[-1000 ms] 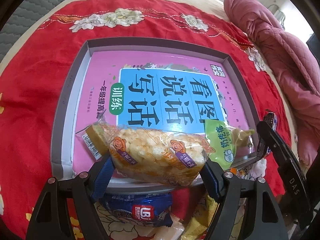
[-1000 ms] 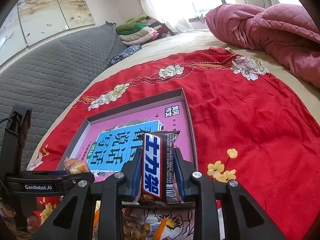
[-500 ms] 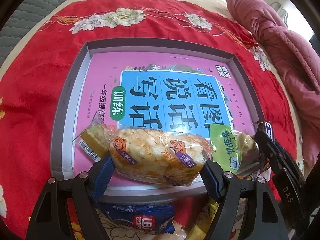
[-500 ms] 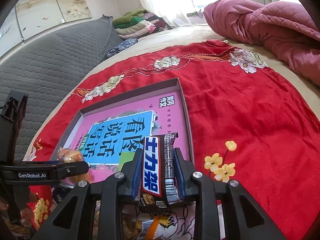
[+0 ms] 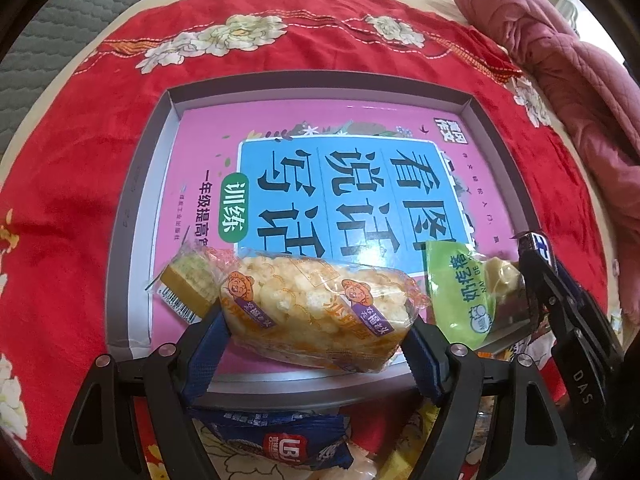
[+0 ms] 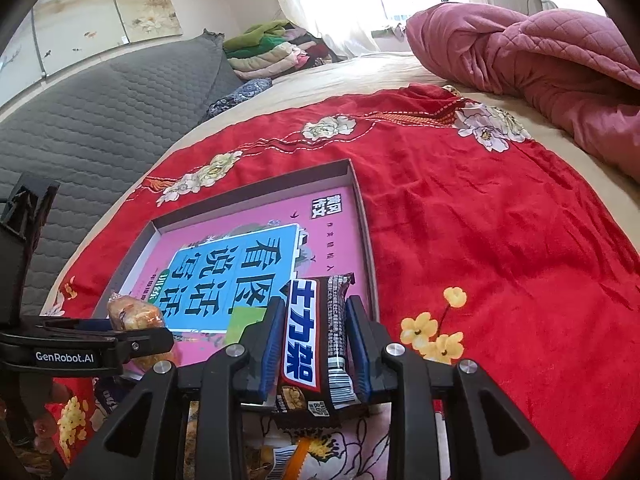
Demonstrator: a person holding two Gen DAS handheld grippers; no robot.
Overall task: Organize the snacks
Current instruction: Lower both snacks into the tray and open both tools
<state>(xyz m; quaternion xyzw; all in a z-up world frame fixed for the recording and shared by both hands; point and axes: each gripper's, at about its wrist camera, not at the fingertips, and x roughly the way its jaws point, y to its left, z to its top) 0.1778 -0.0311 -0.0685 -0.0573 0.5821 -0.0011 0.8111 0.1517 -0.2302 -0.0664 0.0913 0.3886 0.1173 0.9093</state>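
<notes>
Rice-puff pack [image 5: 320, 308] — between left claw [image 5: 316, 344] pads

Red flowered cloth [image 5: 80, 184]; pink-and-blue book [image 5: 320, 184].

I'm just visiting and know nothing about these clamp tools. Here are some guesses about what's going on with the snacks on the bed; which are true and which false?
1. The left gripper is clamped on a puffed rice cake packet. True.
2. The right gripper is empty. False: it is shut on a dark chocolate bar, held upright between its pads.
3. The grey tray lies on a red flowered cloth. True.
4. The tray is lined with a green towel. False: a pink book with a blue title panel lies in it.
5. A green snack packet lies at the tray's near right corner. True.
</notes>
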